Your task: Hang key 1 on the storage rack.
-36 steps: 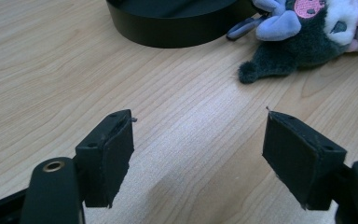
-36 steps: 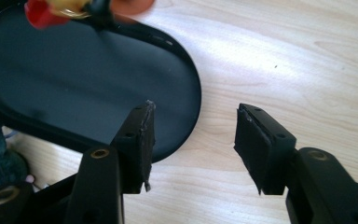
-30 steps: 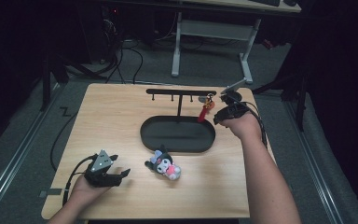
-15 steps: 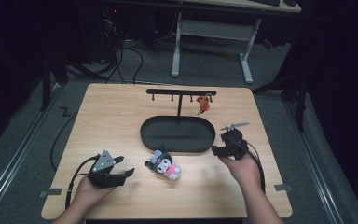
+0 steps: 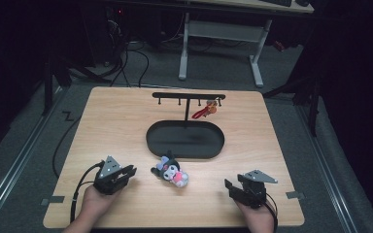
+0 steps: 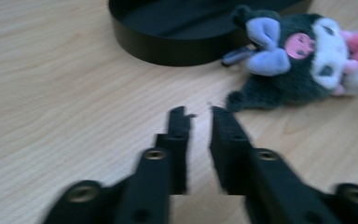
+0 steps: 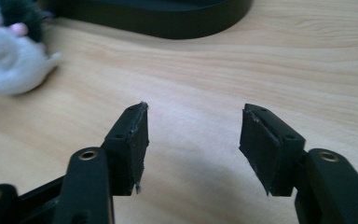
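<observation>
plush toy (image 5: 171,172) lies on the table (image 5: 126,126) nearer the left claw (image 5: 126,174), just ahead-right of its barely parted, empty jaws; right claw (image 5: 233,187) gapes wide, empty.

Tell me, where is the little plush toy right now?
In the high view the plush toy lies on the table, just in front of the black tray, nearer the left gripper.

A black oval tray (image 5: 155,141) sits mid-table (image 5: 111,121), a red keychain (image 5: 205,110) hanging on its rack (image 5: 188,96).
</observation>
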Tool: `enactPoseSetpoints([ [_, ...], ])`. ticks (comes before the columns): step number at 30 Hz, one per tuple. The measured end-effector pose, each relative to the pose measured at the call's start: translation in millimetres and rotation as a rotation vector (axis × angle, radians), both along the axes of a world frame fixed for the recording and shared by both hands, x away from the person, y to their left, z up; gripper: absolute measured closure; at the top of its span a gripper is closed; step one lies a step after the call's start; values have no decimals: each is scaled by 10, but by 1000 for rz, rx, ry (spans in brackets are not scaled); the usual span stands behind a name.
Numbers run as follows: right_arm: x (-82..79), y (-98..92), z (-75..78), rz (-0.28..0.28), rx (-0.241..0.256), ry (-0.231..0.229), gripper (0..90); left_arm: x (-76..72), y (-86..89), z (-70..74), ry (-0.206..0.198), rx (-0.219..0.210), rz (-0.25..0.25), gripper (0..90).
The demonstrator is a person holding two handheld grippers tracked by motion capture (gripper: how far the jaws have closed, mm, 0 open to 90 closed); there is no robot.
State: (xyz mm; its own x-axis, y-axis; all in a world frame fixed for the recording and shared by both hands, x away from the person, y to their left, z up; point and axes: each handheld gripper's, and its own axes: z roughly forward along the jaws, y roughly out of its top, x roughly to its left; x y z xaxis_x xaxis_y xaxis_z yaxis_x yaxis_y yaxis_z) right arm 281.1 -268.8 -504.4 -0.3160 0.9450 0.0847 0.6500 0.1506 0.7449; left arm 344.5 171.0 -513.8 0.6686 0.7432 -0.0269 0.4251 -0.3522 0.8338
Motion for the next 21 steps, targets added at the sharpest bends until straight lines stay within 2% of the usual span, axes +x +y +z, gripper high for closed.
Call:
enactPoseSetpoints([
  [1,-24,7,4,15,-11,-9,431,13,-21,12,-9,3,5,898],
  [2,-33,11,2,17,-23,-14,439,46,-68,30,-20,17,10,899],
  [4,-9,18,-18,24,-8,5,439,122,-171,37,-19,35,22,900],
  [5,8,30,-29,32,1,5,439,157,-220,38,-15,41,27,899],
  [6,19,38,-34,42,-4,2,439,206,-293,28,-2,30,29,899],
  [7,29,56,-39,49,-12,5,439,244,-375,19,13,40,26,900],
  [9,33,80,-44,67,-15,4,444,277,-574,-18,16,70,6,899],
  [11,18,89,-37,76,-11,3,448,287,-692,-53,34,67,-10,899],
  [12,10,88,-31,77,-10,2,448,279,-764,-76,49,60,-25,898],
  [14,-2,58,-7,81,-8,-7,448,264,-805,-86,53,62,-35,898],
  [15,-17,9,24,67,1,-16,448,187,-946,-107,60,65,-77,898],
  [19,-41,-177,73,13,30,-41,450,33,-1262,-116,57,54,-157,896],
  [21,-43,-259,72,-8,48,-39,452,-26,-1455,-120,53,60,-199,894],
])
